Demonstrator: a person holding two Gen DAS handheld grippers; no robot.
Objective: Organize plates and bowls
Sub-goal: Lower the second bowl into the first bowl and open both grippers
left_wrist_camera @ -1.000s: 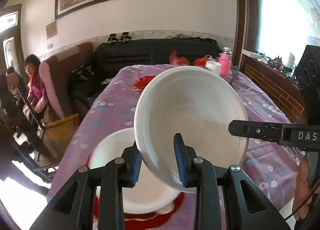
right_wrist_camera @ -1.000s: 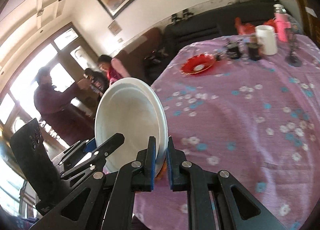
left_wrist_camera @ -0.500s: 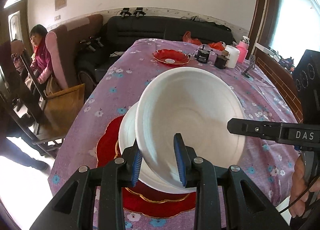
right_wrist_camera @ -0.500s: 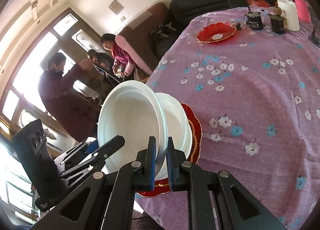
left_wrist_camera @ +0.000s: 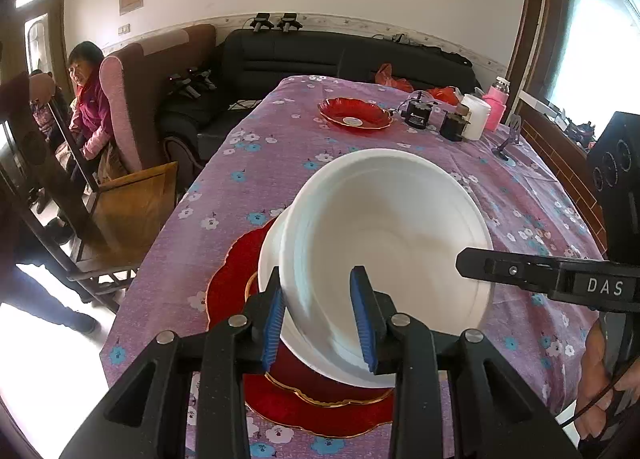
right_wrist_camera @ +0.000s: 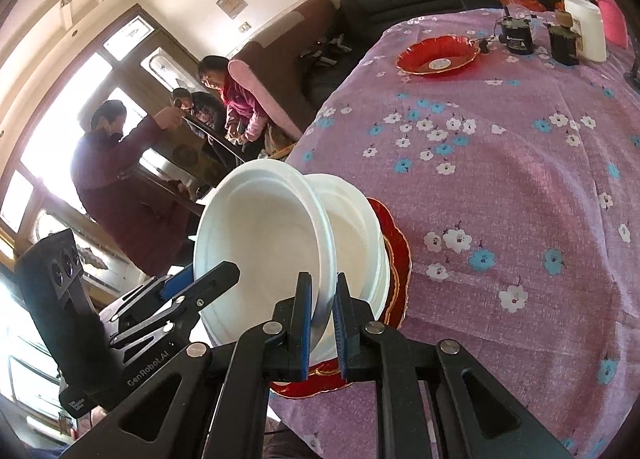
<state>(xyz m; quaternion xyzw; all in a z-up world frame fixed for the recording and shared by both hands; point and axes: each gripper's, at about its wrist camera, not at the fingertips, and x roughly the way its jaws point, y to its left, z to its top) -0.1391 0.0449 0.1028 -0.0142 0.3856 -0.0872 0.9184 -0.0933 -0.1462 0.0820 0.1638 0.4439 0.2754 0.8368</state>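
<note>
Lowered since earlier: white bowl (left_wrist_camera: 392,243), rim pinched by both tools — left tool (left_wrist_camera: 318,317) at 6 o'clock, loosening; right tool (right_wrist_camera: 322,323) nearly closed — tilted to nest into second bowl (right_wrist_camera: 356,227) on red plate (left_wrist_camera: 232,279).

My right claw (right_wrist_camera: 323,323) pinches the rim of the tilted white bowl (right_wrist_camera: 260,247). My left claw (right_wrist_camera: 192,287) grips its far rim. Bowl leans over a second white bowl (right_wrist_camera: 356,227) on the red plate (right_wrist_camera: 396,255), at the table (right_wrist_camera: 500,187) edge.
</note>
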